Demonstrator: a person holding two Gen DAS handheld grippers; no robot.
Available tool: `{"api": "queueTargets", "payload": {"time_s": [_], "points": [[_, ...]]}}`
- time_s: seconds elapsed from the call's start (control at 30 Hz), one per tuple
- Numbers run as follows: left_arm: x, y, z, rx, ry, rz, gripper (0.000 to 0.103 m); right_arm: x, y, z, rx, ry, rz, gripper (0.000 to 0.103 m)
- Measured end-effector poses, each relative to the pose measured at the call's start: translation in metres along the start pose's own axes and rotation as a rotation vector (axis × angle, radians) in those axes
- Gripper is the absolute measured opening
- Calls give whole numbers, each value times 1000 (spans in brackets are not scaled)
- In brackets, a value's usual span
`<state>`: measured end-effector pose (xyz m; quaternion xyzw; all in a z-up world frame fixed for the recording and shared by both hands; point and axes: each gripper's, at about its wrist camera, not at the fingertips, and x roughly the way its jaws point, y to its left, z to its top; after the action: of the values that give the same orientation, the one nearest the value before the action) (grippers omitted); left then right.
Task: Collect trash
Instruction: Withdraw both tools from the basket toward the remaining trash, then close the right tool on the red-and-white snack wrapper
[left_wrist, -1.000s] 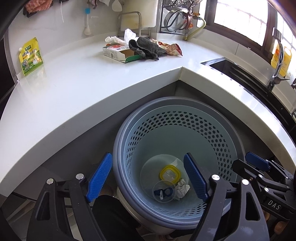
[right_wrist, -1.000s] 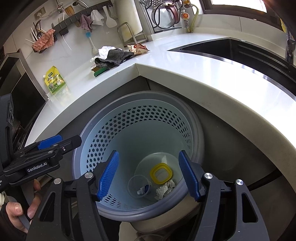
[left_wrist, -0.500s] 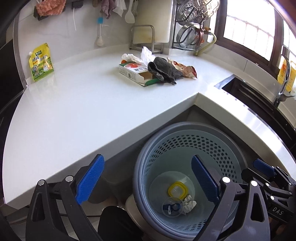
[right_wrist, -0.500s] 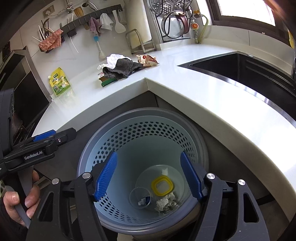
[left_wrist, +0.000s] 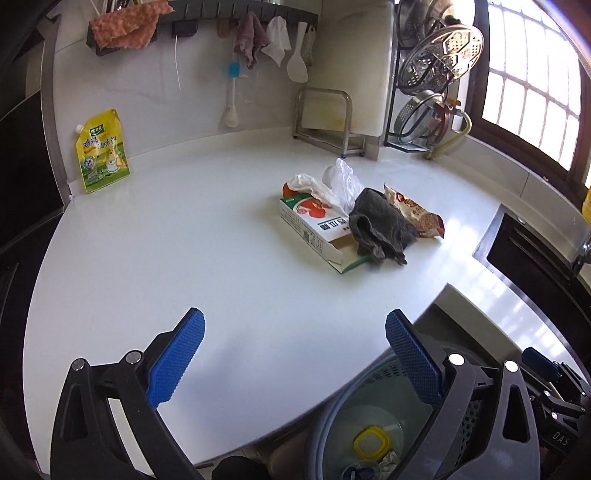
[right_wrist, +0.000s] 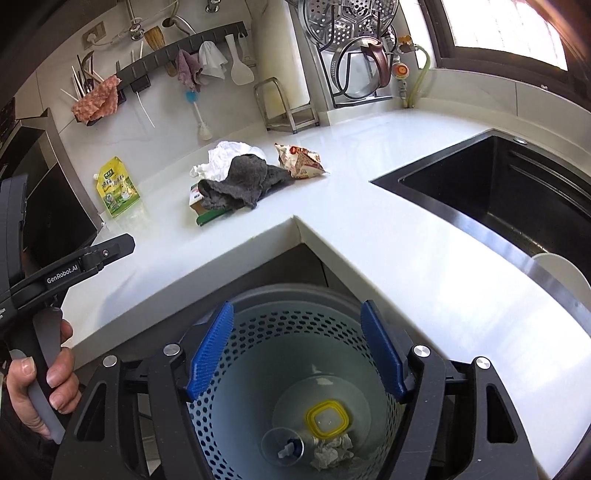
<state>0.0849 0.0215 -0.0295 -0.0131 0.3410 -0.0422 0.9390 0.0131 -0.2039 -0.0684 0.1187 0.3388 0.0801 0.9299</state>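
A trash pile lies on the white counter (left_wrist: 184, 258): an open carton (left_wrist: 314, 230), a white plastic bag (left_wrist: 338, 182), a grey rag (left_wrist: 380, 229) draped over the carton, and a crumpled snack wrapper (left_wrist: 417, 216). The pile shows in the right wrist view too: rag (right_wrist: 240, 181), wrapper (right_wrist: 299, 162). My left gripper (left_wrist: 295, 358) is open and empty above the counter's near edge, short of the pile. My right gripper (right_wrist: 295, 347) is open and empty over the blue perforated bin (right_wrist: 295, 325), which holds a yellow-rimmed lid (right_wrist: 327, 417), a clear cup (right_wrist: 282, 446) and crumpled paper (right_wrist: 332, 452).
A yellow-green pouch (left_wrist: 101, 151) leans on the back wall at left. A metal stand (left_wrist: 325, 118) and a dish rack (left_wrist: 432, 81) stand at the back. A dark sink (right_wrist: 509, 195) is set in the counter at right. Utensils and cloths hang on a wall rail (right_wrist: 166, 70).
My left gripper has risen from over the bin and moved forward above the counter toward the pile. My right gripper has lifted a little and stays over the bin.
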Motion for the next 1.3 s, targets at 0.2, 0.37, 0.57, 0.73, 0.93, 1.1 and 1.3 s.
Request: {"api": "queueTargets", "payload": {"time_s": [0.2,0.37,0.57,0.73,0.93,1.1,1.3], "points": [[18,5,27,-20,-25,24,97,18,6,40,-39,-47,-3,70],[37,10,46,-43,-22,33,97,33,11,73,-74,-79,-17,70],[58,12,63,-57,-19,44,97,57,14,102,-116,-81,-47,70],[73,13,70,-63,-10,54,97,82,13,120,-126,-60,-53,70],[84,12,72,-66,1,56,97,112,6,143,-111,-19,-60,70],[90,10,72,-68,13,55,97,136,3,154,-96,32,-64,70],[95,10,72,-71,22,56,97,163,-5,165,-63,85,-77,70]]}}
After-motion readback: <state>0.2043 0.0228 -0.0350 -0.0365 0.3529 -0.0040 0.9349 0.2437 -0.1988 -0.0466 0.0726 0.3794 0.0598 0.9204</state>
